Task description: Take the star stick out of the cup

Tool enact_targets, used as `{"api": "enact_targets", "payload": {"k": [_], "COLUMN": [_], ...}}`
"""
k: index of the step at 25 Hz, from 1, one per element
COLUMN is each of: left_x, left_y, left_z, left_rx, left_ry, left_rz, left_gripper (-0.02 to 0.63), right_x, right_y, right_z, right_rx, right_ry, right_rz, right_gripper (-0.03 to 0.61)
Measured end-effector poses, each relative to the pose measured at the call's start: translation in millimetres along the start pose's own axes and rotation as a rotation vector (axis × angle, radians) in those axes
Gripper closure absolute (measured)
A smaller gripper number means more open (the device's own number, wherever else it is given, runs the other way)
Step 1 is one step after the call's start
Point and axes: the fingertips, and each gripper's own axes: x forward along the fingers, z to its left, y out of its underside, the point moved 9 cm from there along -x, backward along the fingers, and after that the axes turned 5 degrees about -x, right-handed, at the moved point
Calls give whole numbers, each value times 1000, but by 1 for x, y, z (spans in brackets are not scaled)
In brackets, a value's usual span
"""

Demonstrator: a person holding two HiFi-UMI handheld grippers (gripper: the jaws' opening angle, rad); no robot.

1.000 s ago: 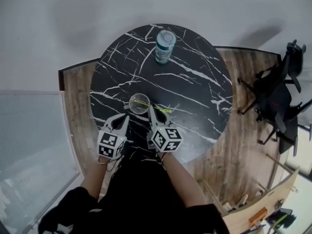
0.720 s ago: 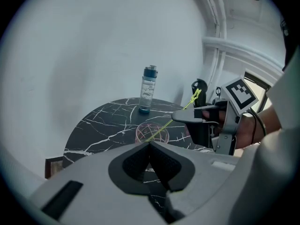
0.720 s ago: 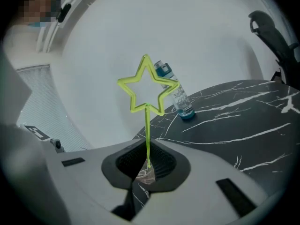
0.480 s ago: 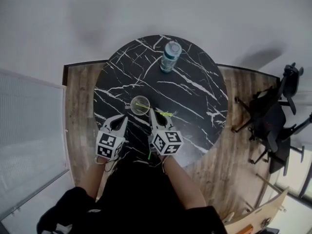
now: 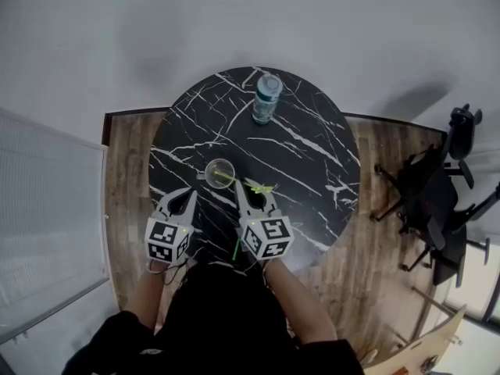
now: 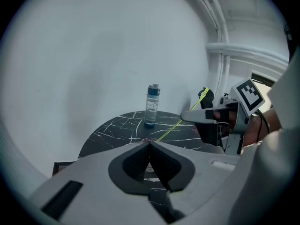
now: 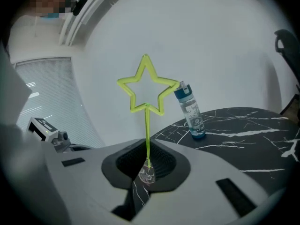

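A clear cup (image 5: 220, 172) stands on the round black marble table (image 5: 312, 155), near its front edge. The yellow-green star stick (image 5: 262, 187) leans out of the cup to the right, and a green stretch of it shows inside the cup. My right gripper (image 5: 251, 194) is shut on the stick's shaft. In the right gripper view the star (image 7: 147, 90) rises above the jaws (image 7: 146, 144), and the cup (image 7: 146, 175) shows through the gap below them. My left gripper (image 5: 181, 198) hovers just left of the cup, shut and holding nothing (image 6: 150, 142).
A clear water bottle with a blue cap (image 5: 266, 98) stands at the table's far side. Black tripod-like gear (image 5: 437, 186) sits on the wood floor to the right. A white panel (image 5: 47, 209) is at the left.
The head camera has shifted, so the table sits lower in view. Both grippers, the cup and the stick keep almost the same places relative to each other.
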Motion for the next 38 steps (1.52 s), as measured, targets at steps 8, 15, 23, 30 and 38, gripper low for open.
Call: {"api": "enact_targets", "payload": {"k": [8, 15, 23, 30, 38], "left_x": [-8, -8, 1, 12, 10], "left_y": [-11, -17, -15, -8, 11], "left_z": [-26, -59, -92, -114, -125], "left_rx": [7, 11, 21, -25, -66], "left_ry": [25, 51, 83, 96, 67], "left_rz": [-20, -30, -12, -10, 17], "left_gripper": [614, 614, 614, 614, 614], "right_x": [-31, -63, -93, -109, -111], "right_y": [-25, -43, -44, -33, -12], "right_z": [8, -1, -16, -30, -38], "right_rx": [-114, -186, -227, -260, -297], "right_ry": [-55, -60, -41, -35, -82], "right_rz": [-11, 9, 94, 194, 414], "right_gripper": [566, 566, 566, 568, 566]}}
